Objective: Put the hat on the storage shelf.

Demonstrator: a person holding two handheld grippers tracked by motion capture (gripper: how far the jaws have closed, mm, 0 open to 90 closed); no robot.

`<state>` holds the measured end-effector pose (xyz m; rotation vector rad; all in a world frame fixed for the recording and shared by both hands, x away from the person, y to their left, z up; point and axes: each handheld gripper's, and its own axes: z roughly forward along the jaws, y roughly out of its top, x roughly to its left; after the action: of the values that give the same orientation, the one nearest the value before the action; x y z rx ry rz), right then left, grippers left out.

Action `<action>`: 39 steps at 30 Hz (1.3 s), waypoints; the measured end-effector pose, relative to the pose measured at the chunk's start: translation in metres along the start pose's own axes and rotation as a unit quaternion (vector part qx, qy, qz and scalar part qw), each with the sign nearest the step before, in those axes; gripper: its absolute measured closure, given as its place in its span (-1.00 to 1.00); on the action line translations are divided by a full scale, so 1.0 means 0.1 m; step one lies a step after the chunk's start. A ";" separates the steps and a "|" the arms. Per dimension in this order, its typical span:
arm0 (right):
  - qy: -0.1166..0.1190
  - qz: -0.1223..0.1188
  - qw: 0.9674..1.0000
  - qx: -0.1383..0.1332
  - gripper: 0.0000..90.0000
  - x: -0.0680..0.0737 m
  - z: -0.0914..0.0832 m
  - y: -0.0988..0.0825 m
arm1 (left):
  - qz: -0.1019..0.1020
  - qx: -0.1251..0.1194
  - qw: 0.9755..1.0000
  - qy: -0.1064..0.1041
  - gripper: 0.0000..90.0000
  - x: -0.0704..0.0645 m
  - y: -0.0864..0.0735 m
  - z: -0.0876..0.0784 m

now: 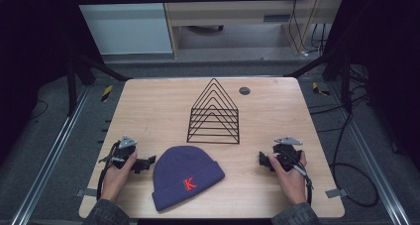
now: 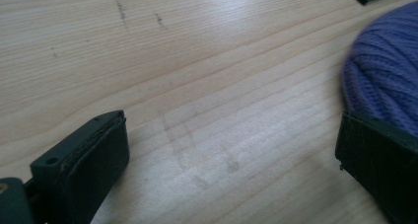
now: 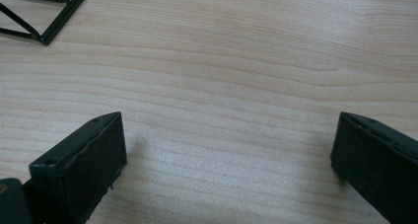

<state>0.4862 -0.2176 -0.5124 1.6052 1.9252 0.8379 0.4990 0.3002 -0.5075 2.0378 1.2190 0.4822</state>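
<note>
A dark blue knitted beanie [image 1: 185, 177] with a red letter K lies flat at the front middle of the wooden table [image 1: 148, 111]. My left gripper [image 1: 147, 163] rests on the table just left of the beanie, held by a hand, its jaws wide apart with bare wood between them. In the left gripper view the beanie [image 2: 384, 81] lies at the right, behind the right jaw. My right gripper [image 1: 262, 161] rests on the table to the right of the beanie, open too, with nothing between its jaws.
A black wire rack [image 1: 214, 113] of triangular frames stands at the table's middle, behind the beanie; its corner [image 3: 44, 17] shows in the right gripper view. A round dark cap [image 1: 244, 90] sits near the back edge. Metal rails and cables run on the floor at both sides.
</note>
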 end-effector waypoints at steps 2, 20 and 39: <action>0.000 0.003 1.000 -0.002 -0.99 0.00 0.01 0.01 | 0.004 0.003 1.000 0.005 -1.00 -0.01 0.00 0.01; 0.064 -0.070 0.995 -0.040 -0.68 0.32 -0.33 0.09 | -0.023 -0.023 0.999 0.012 -0.80 -0.10 0.26 -0.46; 0.096 -0.128 0.987 -0.023 -0.43 0.49 -0.33 0.10 | 0.029 0.056 0.998 -0.020 -0.22 -0.63 0.42 -0.32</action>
<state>0.4606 -0.1727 -0.4817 1.2518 2.1712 0.9490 0.4739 0.2448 -0.4529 2.1726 1.1883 0.4063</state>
